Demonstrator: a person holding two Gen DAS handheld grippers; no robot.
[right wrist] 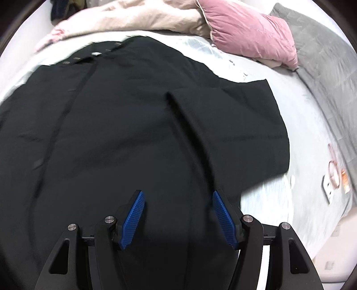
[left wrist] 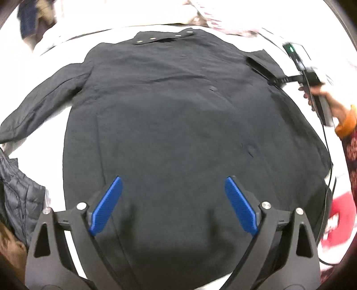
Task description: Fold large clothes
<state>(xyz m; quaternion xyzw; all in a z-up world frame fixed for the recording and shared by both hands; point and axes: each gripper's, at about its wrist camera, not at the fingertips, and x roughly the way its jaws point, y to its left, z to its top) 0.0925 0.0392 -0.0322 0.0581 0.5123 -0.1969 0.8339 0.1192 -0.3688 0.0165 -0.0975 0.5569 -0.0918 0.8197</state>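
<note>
A large black jacket [left wrist: 169,107] lies spread flat on a white bed sheet [left wrist: 55,133], its collar with metal snaps [left wrist: 165,36] at the far end. One sleeve [left wrist: 38,104] stretches out to the left. My left gripper [left wrist: 174,180] hangs over the jacket's lower part, jaws wide open and nothing between the blue pads [left wrist: 107,207]. In the right wrist view the jacket [right wrist: 111,133] shows a fold line running down its right side [right wrist: 189,129]. The right gripper [right wrist: 177,194] stands open just above that cloth. A hand holds this right gripper [left wrist: 276,80] at the jacket's right shoulder.
A dark quilted jacket [left wrist: 20,191] lies at the left edge. A pink pillow [right wrist: 250,33], a beige blanket [right wrist: 133,20] and a grey blanket [right wrist: 323,71] line the bed's far side. Small items [right wrist: 334,176] lie at the right; a red and white thing [left wrist: 339,218] is near the cable.
</note>
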